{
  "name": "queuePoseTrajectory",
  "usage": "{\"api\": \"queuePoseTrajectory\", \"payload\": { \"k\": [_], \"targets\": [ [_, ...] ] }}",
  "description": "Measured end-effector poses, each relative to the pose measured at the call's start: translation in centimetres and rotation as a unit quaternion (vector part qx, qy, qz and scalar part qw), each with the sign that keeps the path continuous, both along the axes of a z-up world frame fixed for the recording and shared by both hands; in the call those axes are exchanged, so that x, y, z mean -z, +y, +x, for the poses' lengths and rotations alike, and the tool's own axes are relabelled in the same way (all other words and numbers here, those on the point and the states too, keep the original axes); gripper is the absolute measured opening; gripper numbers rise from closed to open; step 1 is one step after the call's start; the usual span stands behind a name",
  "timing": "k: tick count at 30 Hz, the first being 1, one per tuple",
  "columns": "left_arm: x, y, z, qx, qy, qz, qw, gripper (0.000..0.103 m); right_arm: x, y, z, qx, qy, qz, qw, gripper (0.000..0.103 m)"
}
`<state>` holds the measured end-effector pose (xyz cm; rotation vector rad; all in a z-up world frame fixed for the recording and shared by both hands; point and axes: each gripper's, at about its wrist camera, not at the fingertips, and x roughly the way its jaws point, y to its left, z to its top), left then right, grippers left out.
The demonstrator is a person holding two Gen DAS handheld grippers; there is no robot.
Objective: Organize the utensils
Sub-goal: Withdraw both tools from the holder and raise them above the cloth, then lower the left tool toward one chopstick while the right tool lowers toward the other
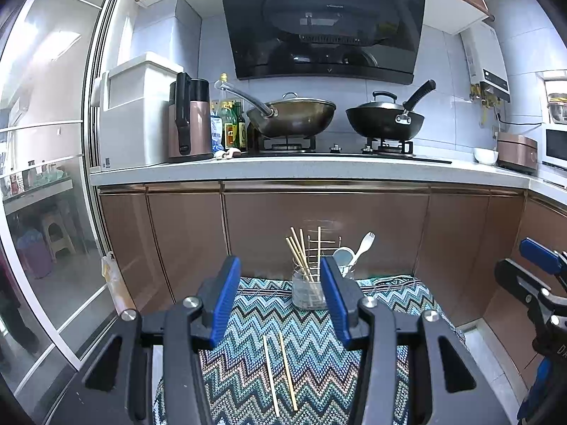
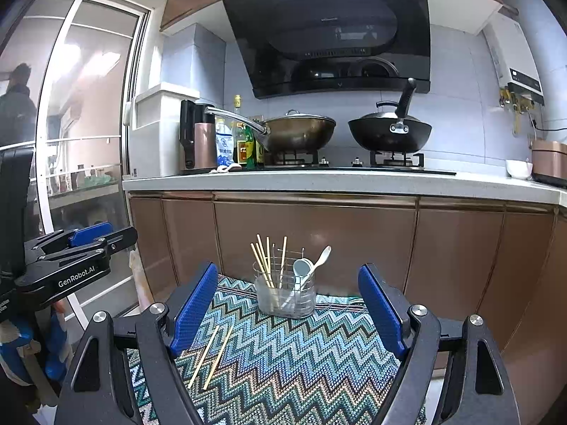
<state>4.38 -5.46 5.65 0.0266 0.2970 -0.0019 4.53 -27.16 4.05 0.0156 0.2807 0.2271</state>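
A clear utensil holder (image 1: pixel 307 292) (image 2: pixel 285 295) stands at the far end of a zigzag-patterned cloth (image 1: pixel 319 361) (image 2: pixel 294 350). It holds several wooden chopsticks (image 1: pixel 299 253) (image 2: pixel 264 258), a grey spoon (image 2: pixel 302 269) and a white spork (image 1: pixel 365 242) (image 2: pixel 320 258). Two loose chopsticks (image 1: pixel 280 372) (image 2: pixel 211 356) lie flat on the cloth. My left gripper (image 1: pixel 280 301) is open and empty above them. My right gripper (image 2: pixel 288 313) is open and empty, facing the holder, with the loose chopsticks by its left finger.
The cloth covers a low surface in front of brown kitchen cabinets (image 1: pixel 326 226) (image 2: pixel 319 237). Above is a counter (image 1: pixel 319 170) with two woks (image 1: pixel 294 115) (image 1: pixel 384 120), bottles and a kettle (image 1: pixel 187 122). A glass sliding door (image 1: pixel 46 177) is at the left.
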Motion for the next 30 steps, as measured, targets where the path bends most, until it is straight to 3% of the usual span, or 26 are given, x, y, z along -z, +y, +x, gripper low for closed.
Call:
{"api": "queuePoseTrajectory", "payload": {
  "k": [30],
  "targets": [
    [1.4,0.5,1.3,-0.011,0.029,0.004,0.9995,0.045,0.8,-0.2,0.3,0.003,0.006,0.006,1.000,0.081]
  ]
}}
